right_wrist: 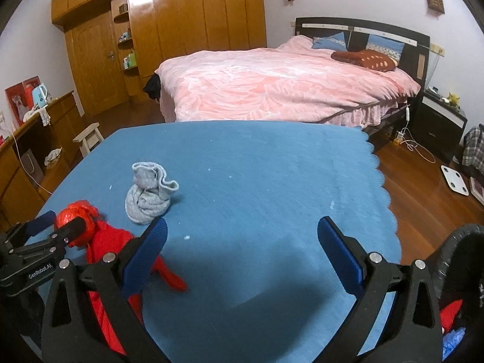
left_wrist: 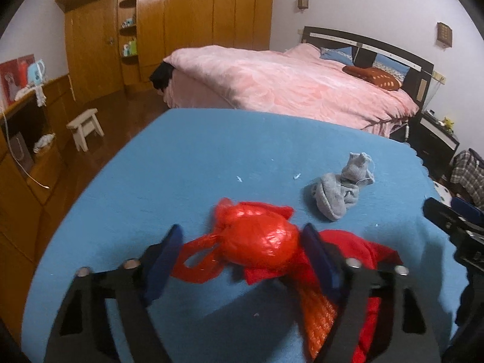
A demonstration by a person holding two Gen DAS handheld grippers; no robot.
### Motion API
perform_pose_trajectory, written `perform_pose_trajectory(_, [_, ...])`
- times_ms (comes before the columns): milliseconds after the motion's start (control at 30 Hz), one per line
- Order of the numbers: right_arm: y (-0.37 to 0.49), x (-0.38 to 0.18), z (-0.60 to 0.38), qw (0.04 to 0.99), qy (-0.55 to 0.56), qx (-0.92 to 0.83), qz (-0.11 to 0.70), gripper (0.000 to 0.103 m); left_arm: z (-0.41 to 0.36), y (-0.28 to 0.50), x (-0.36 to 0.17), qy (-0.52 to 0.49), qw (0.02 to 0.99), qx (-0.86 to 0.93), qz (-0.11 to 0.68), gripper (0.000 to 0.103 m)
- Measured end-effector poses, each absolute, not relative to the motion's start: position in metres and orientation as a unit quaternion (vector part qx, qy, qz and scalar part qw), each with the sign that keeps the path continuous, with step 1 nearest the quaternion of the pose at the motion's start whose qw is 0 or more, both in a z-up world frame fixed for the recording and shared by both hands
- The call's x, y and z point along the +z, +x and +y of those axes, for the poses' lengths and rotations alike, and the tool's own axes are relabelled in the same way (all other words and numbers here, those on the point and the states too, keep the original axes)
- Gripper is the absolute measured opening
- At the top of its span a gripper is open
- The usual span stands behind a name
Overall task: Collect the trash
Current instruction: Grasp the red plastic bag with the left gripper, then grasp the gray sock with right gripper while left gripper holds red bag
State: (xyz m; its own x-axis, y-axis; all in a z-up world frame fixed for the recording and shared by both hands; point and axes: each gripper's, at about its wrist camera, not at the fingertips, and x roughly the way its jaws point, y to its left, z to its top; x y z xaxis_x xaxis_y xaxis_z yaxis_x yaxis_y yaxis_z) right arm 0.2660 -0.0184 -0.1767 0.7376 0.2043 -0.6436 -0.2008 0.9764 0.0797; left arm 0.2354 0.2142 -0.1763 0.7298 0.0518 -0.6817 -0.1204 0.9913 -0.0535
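A knotted red plastic bag [left_wrist: 260, 242] lies on the blue table cloth [left_wrist: 196, 157], between the fingers of my left gripper [left_wrist: 242, 239]. The jaws stand open around it, with a gap on the left side. The same bag shows in the right wrist view [right_wrist: 77, 220] with the left gripper [right_wrist: 65, 222] around it. A red cloth [left_wrist: 357, 248] lies beside and under the bag, and shows in the right wrist view [right_wrist: 112, 239]. A grey balled sock [left_wrist: 338, 190] sits farther back, also seen from the right [right_wrist: 148, 193]. My right gripper [right_wrist: 242, 242] is open and empty over bare cloth.
A black trash bin [right_wrist: 459, 257] with red and blue items inside stands at the table's right edge. A pink bed [right_wrist: 272, 84] lies beyond the table. A small white stool [left_wrist: 86, 127] and a wooden sideboard [left_wrist: 27, 139] stand to the left.
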Motion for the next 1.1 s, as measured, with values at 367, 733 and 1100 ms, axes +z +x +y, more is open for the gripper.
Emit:
perform_pose_trajectory(367, [0.282, -0.185, 0.006, 0.928, -0.010, 0.124, 0.350, 0.097, 0.222, 0.239, -0.178, -0.067, 0.928, 0.037, 0.363, 0.044])
perform_pose_trajectory(733, [0.296, -0.182, 0.041, 0.924, -0.023, 0.159, 0.347, 0.097, 0.254, 0.264, -0.171, -0.040, 0.929, 0.085, 0.358, 0.044])
perform_pose_trajectory(1100, [0.309, -0.193, 0.075, 0.905, -0.049, 0.190, 0.378, 0.093, 0.266, 0.264, -0.178, -0.046, 0.925, 0.095, 0.366, 0.044])
